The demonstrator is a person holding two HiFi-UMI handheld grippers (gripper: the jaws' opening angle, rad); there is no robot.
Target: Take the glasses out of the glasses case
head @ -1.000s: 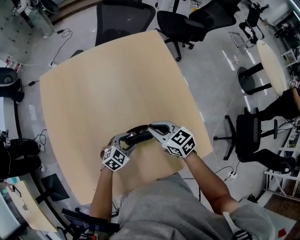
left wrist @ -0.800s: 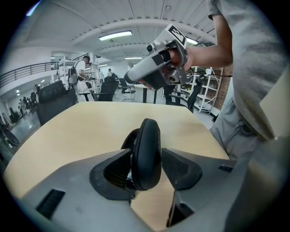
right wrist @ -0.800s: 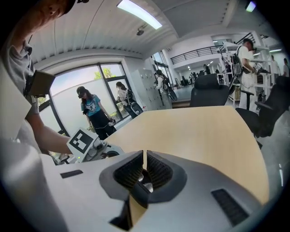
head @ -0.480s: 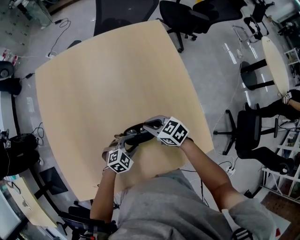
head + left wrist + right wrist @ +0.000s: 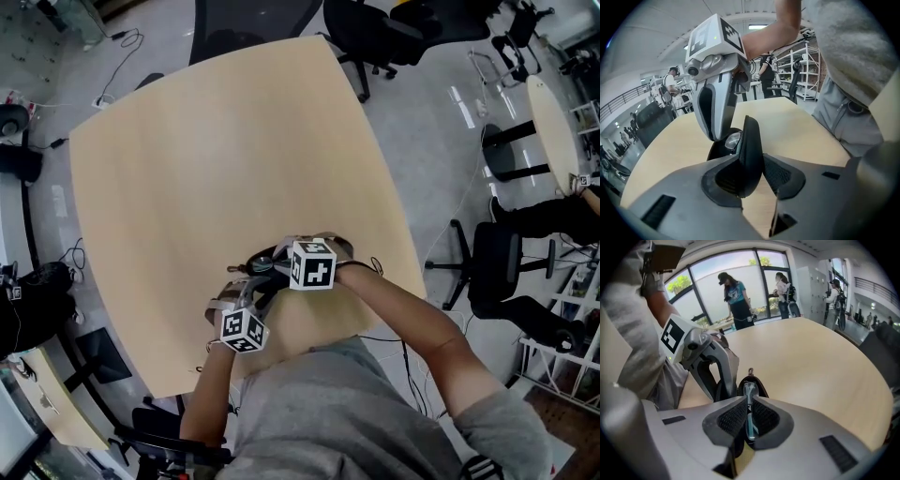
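The black glasses case [image 5: 262, 266] lies open near the table's front edge. My left gripper [image 5: 255, 283] has just been closing; in the left gripper view the case [image 5: 749, 154] stands on edge between both pads, so the left gripper [image 5: 754, 176] is shut on it. My right gripper [image 5: 281, 269] points steeply down into the case. In the right gripper view the glasses [image 5: 750, 420], clear lenses in a thin frame, are pinched between the pads of the right gripper [image 5: 749, 422], above the case [image 5: 753, 383]. A lens [image 5: 732, 139] shows beside the right gripper [image 5: 717, 133].
The wide beige table [image 5: 216, 159] carries nothing else that I can see. Black office chairs [image 5: 375, 37] stand beyond its far edge and a second round table [image 5: 548, 122] is at the right. People [image 5: 736, 296] stand by the windows far behind.
The right gripper has dropped down and rolled, so its marker cube now sits over the case. The left gripper has shifted slightly toward the case.
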